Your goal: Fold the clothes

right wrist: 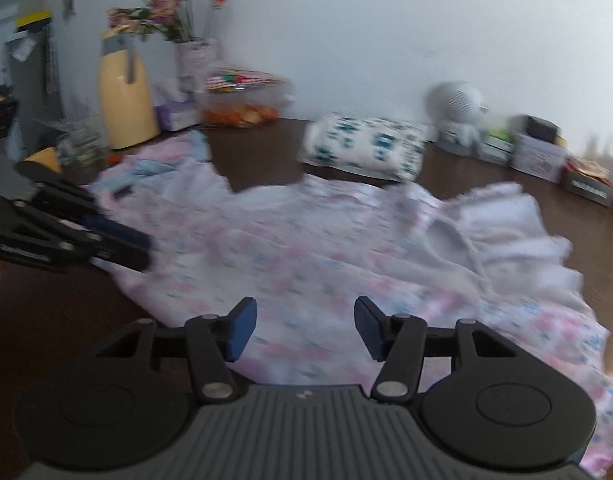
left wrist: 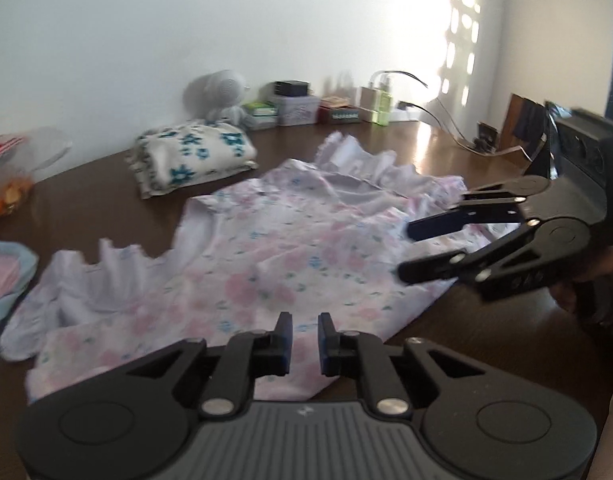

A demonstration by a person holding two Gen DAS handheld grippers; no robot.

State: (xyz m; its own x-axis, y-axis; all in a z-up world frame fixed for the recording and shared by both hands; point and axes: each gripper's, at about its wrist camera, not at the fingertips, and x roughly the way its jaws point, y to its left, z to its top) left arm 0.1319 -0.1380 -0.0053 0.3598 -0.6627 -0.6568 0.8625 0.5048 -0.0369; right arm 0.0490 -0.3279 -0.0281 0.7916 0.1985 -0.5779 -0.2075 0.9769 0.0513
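left tongs (left wrist: 305,334): fingers narrowly parted, nothing between them | right tongs (right wrist: 305,330): spread wide, nothing held | pink floral ruffled cotton garment (left wrist: 266,264): spread on dark wooden table (left wrist: 446,320) under both tongs | folded white-and-teal flowered cloth (left wrist: 192,156): beyond, near wall

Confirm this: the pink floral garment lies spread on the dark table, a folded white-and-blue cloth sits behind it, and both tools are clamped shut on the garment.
Not quite. Neither tool grips anything: the right wrist view shows the right tool open above the pink floral garment, and the left tool has a gap too. The folded white-and-blue cloth does sit behind it on the dark table.
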